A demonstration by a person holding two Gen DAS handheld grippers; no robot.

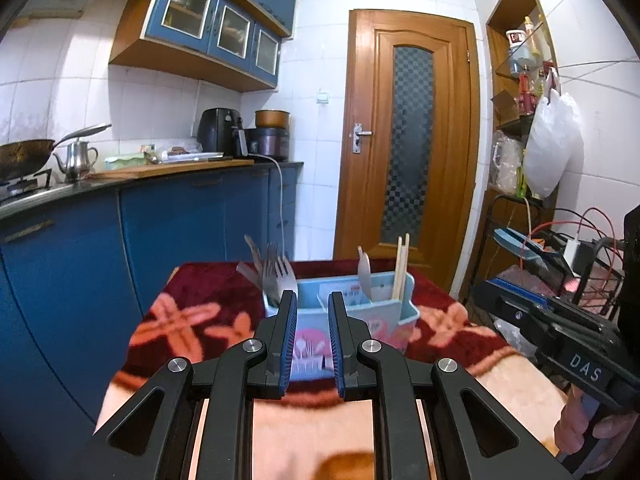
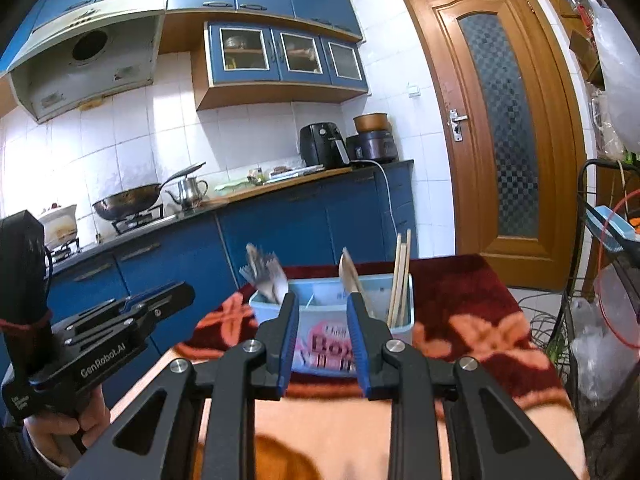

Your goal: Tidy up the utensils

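The pale blue utensil holder stands on the table, which is covered with a dark red flowered blanket, and it serves here as the landmark. Its compartments are already filled. At the holder's left end stand the forks, tines up. In a compartment to the right of its middle stands a spoon. At its right end stands a pair of wooden chopsticks. Each kind sits in its own section, so the sorting looks largely or wholly done.

Around the holder, the blanket that shows in both views carries no loose cutlery. The strip of table nearest the cameras is hidden behind the tongs, so I cannot rule out a stray piece there.

The left tongs hover in front of the holder, short of it, blades a little apart with nothing between them. The right tongs are likewise short of the holder, blades slightly wider apart and also empty. In the right wrist view the spoon seems to rise just behind the right blade, but the blades do not clasp it.

What may be left, at most, is a check for missed pieces.
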